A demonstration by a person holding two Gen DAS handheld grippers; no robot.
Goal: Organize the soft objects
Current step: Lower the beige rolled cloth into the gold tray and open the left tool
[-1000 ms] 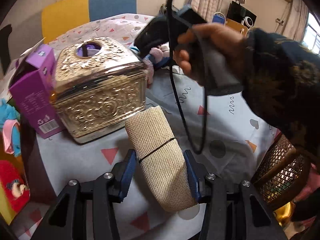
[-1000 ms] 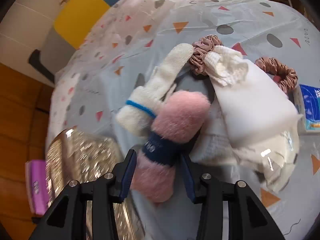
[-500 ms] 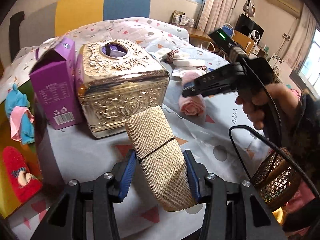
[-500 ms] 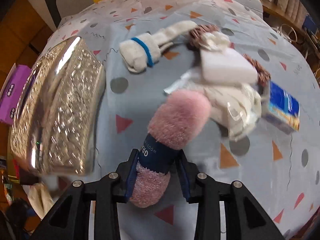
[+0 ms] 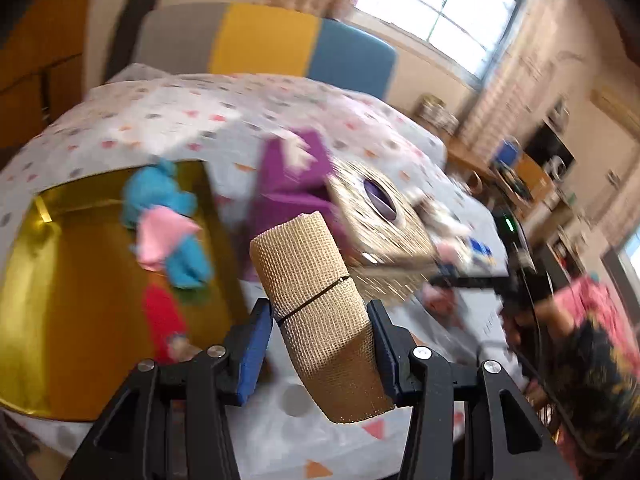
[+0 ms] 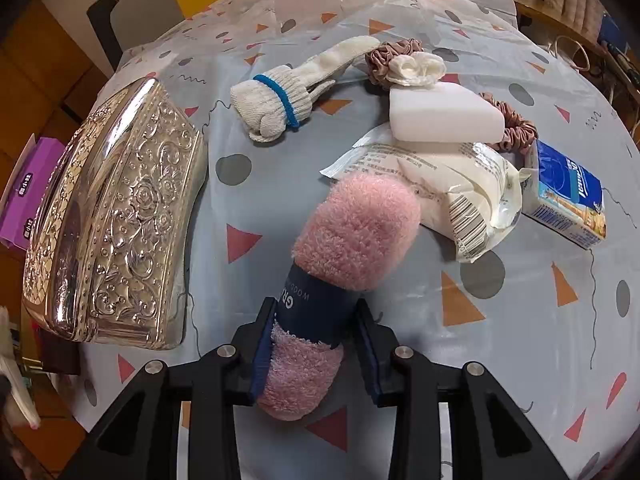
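A tan mesh bandage roll (image 5: 308, 264) tied with a thin black band stands between the blue pads of my left gripper (image 5: 320, 312), which is shut on it. Beyond it to the left lies a gold tray (image 5: 48, 280) holding a blue and pink plush (image 5: 160, 196) and a red plush (image 5: 162, 316). My right gripper (image 6: 315, 312) is shut on a fluffy pink roll (image 6: 356, 232) at its navy paper band, above the tablecloth. On the table behind it lie a rolled white glove (image 6: 276, 96), brown scrunchies (image 6: 384, 60) and a white sponge (image 6: 440, 112).
An ornate golden tissue box (image 6: 120, 208) stands left of the pink roll, with a purple carton (image 6: 24, 192) behind it. A crinkled cream packet (image 6: 472, 184) and a blue tissue pack (image 6: 568, 196) lie at the right. A yellow and blue chair back (image 5: 304, 44) stands behind the table.
The left gripper swung left and upward with the bandage roll, bringing the gold tray into view. The right gripper tightened on the pink roll and carried it away from the pile, then held still.
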